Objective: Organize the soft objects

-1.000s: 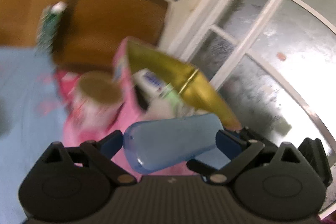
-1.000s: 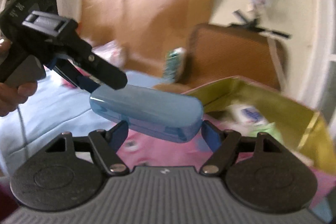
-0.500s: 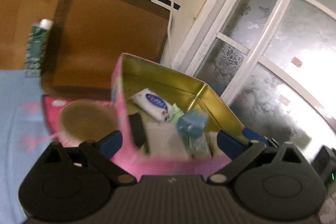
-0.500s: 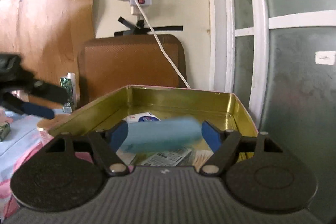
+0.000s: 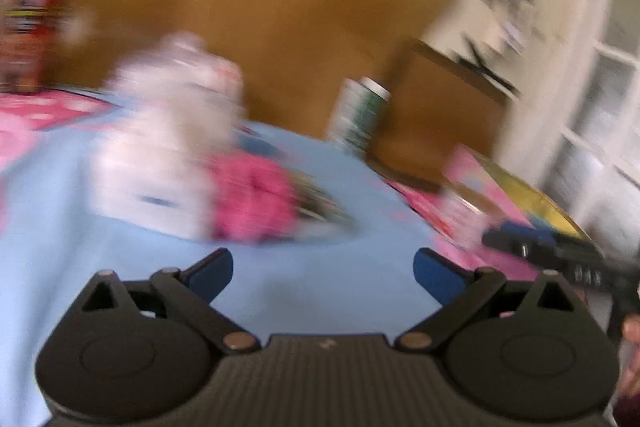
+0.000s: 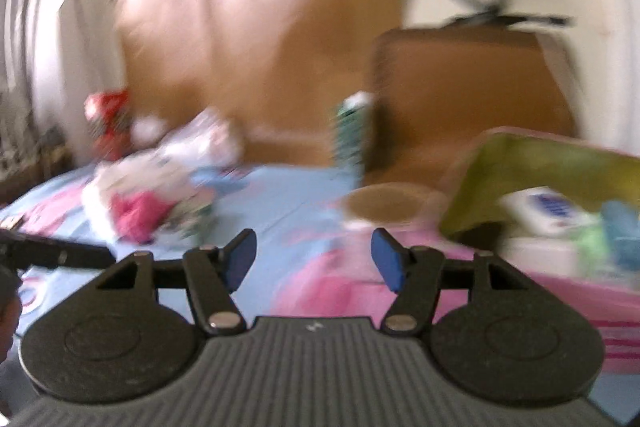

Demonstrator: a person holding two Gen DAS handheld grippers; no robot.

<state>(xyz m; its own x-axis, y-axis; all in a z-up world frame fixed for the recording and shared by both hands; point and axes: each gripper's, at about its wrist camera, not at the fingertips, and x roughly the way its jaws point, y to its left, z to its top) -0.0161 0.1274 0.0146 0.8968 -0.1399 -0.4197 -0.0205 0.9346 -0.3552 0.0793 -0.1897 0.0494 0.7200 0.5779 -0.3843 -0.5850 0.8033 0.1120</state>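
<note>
Over blue sheet (image 5: 340, 283) | both jaws spread, empty, R closing | soft pile (image 5: 192, 187) ahead, prob. unobstructed

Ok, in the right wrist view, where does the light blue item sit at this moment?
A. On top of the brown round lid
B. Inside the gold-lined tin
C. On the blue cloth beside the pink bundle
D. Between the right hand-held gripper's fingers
B: the light blue item lies inside the gold-lined tin, next to a white packet, while nothing sits between the closing jaws of the right hand-held gripper.
</note>
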